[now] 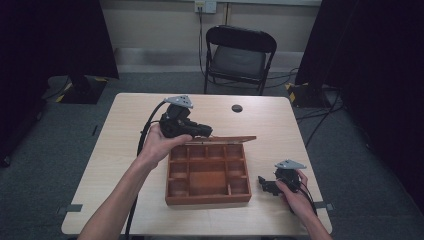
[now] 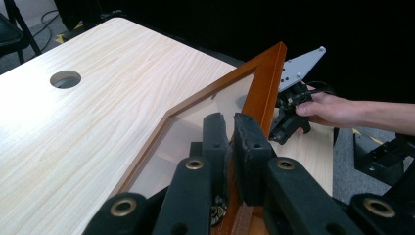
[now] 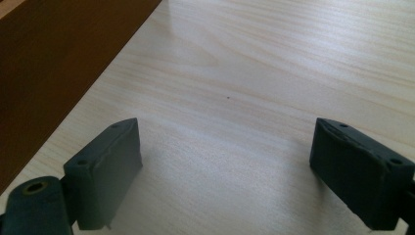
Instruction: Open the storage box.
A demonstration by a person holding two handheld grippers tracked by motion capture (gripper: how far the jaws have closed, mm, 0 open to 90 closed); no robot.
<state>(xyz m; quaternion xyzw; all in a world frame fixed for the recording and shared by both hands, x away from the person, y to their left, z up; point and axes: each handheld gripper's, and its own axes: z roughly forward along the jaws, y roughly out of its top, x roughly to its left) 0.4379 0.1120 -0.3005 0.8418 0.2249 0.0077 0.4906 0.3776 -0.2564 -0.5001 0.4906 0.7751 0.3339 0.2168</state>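
Reddish-brown wooden box (image 1: 208,176); pale wood-grain desk (image 1: 125,125); black jaws on both grippers; grey top plates; black chair (image 1: 239,55).

The high view looked forward and down from above the person's side, taking in the whole table (image 1: 125,165). The left gripper view sat close behind its jaws, facing across the box lid (image 2: 264,83) toward the right gripper (image 2: 286,129) beyond it. The right gripper view looked low along its jaws at the tabletop, the box wall (image 3: 54,63) beside its left jaw.
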